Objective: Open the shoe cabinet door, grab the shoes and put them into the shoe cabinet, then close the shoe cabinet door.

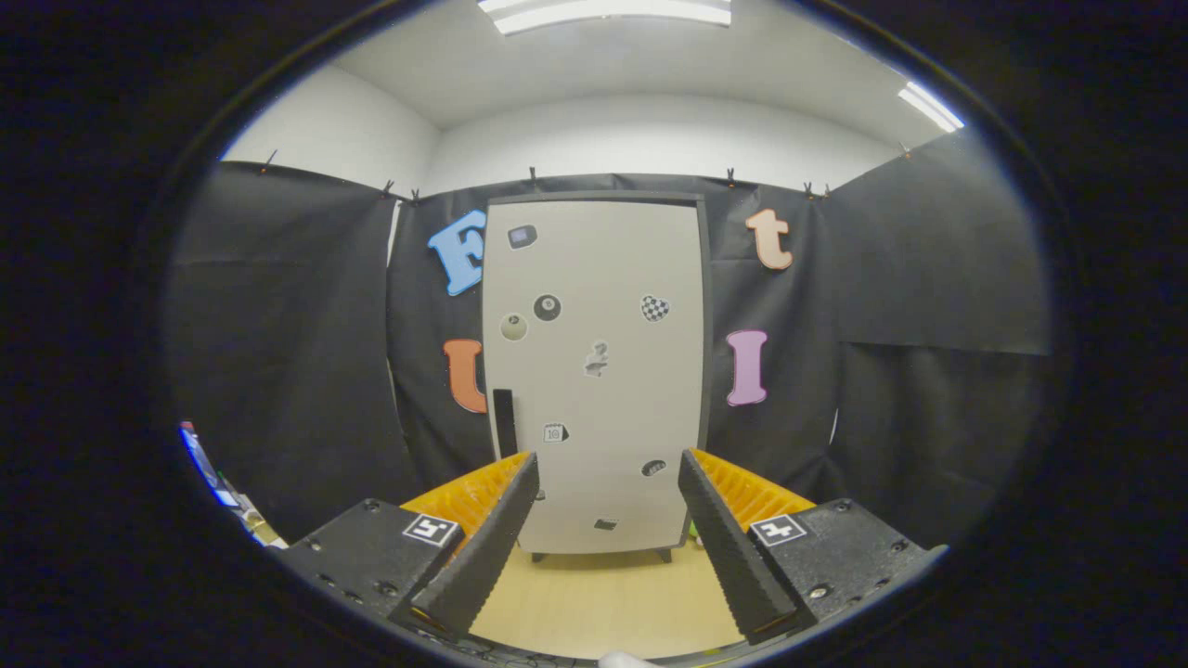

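Observation:
The shoe cabinet [594, 371] stands upright straight ahead, beyond my fingers, against the black cloth wall. Its pale door is shut and carries several small stickers. A dark vertical handle [504, 422] sits at the door's left edge, just above my left fingertip. The cabinet rests on short dark feet on the light wooden floor [603, 594]. My gripper [608, 468] is open, with a wide gap and nothing between the fingers. The lower part of the door shows through that gap. A small green bit [692, 530] peeks out beside the cabinet's lower right corner; I cannot tell what it is.
Black cloth walls close the booth on the left, back and right. Some coloured clutter [218, 482] lies low at the far left edge. Bare wooden floor stretches between my fingers and the cabinet's feet.

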`<state>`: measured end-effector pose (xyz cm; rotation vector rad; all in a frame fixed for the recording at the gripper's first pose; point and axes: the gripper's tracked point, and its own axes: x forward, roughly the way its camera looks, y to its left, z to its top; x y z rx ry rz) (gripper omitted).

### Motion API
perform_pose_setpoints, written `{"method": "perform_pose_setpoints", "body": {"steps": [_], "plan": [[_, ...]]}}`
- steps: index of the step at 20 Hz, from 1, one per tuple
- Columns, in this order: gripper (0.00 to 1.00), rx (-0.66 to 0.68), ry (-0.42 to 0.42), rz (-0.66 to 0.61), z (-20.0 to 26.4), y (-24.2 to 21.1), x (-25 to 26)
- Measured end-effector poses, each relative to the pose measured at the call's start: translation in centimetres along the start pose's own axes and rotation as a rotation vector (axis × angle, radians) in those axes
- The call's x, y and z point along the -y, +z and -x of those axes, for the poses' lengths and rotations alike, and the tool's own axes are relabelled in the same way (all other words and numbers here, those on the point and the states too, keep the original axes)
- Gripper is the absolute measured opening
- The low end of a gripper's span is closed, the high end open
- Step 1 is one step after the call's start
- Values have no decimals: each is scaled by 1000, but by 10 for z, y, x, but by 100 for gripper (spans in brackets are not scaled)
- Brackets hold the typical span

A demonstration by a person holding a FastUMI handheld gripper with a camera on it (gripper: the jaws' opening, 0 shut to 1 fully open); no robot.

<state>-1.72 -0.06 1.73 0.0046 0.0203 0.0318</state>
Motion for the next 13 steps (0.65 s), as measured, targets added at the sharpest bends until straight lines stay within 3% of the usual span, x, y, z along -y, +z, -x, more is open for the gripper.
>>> {"method": "perform_pose_setpoints", "body": {"steps": [13], "plan": [[99, 8, -15, -8, 1, 0, 3]]}}
